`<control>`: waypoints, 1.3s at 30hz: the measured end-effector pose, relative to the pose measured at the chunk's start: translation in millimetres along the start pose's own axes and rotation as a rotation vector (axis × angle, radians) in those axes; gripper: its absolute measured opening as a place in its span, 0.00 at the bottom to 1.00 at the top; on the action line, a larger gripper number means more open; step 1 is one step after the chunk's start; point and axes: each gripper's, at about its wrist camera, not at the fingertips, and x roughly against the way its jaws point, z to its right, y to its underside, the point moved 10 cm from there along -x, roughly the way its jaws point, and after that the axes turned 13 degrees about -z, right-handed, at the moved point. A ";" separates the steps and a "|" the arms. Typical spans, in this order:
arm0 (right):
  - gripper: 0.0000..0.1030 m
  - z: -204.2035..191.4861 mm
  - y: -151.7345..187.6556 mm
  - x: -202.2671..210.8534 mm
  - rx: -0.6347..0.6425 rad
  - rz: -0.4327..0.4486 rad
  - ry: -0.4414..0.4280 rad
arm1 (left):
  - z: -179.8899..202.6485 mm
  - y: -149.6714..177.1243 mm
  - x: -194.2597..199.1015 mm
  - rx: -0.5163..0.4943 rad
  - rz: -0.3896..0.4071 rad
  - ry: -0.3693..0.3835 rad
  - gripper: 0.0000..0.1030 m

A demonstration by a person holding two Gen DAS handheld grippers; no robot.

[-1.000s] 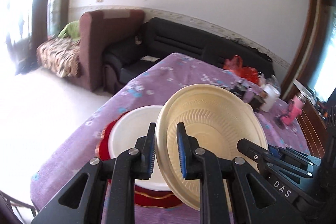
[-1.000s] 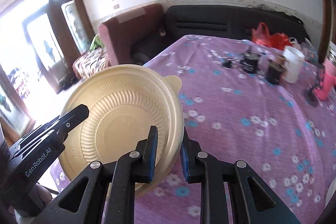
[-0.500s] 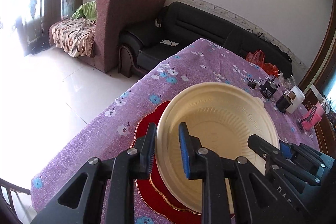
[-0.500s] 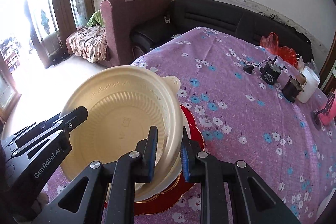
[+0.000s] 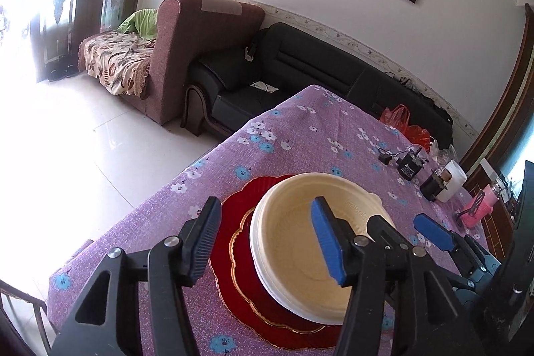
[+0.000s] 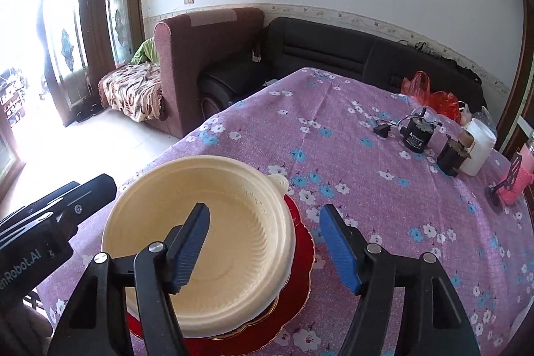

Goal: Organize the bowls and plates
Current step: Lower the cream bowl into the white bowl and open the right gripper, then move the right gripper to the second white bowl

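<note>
- Bowl (image 5: 302,251), cream-coloured and ribbed inside, sits nested on a white bowl (image 5: 263,269); the pair rests on a red plate (image 5: 240,276) with a gold scalloped rim.
- That stack stands near the counter's (image 6: 367,175) near-left corner, close to the left edge.
- My left tongs (image 5: 267,237) are spread wide and pinch nothing; one finger hangs over the red plate's left part, the other over the cream bowl's hollow.
- My right tongs (image 6: 267,244) are spread wide too, holding nothing; the left finger lies over the bowl's inside, the right finger over the purple flowered cloth just beside the plate.
- Each pair of tongs shows in the other's view, flanking the stack.
- Toward the counter's far-right corner stand a black cylinder (image 6: 417,135), a small dark jar (image 6: 452,155), a white tub (image 6: 479,150) and a pink item (image 6: 520,186), well apart from the stack.
- A red bag (image 6: 430,95) lies at the far edge.
- Beyond the counter are a black sofa (image 5: 300,69) and a maroon armchair (image 5: 193,39).
</note>
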 end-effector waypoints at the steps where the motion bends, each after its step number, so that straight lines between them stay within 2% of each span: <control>1: 0.73 2.2 -1.1 4.0 -0.007 0.014 -0.002 | 1.7 0.2 3.7 -0.006 0.007 0.000 0.58; 5: 0.75 17.5 -0.2 22.6 -0.069 0.058 -0.026 | 13.1 1.0 22.0 -0.046 0.064 -0.026 0.71; 7: 0.75 25.3 4.6 30.9 -0.094 0.071 -0.036 | 19.4 1.8 29.8 -0.067 0.093 -0.044 0.82; 14: 0.78 54.1 28.0 42.4 -0.178 0.076 -0.057 | 50.3 10.9 40.4 -0.190 0.157 -0.180 0.92; 28: 0.78 118.2 73.2 42.8 -0.319 0.044 -0.079 | 104.7 40.9 25.2 -0.331 0.105 -0.201 0.93; 39: 0.78 150.6 93.1 54.9 -0.377 0.065 -0.091 | 139.7 58.4 19.7 -0.413 0.092 -0.213 0.93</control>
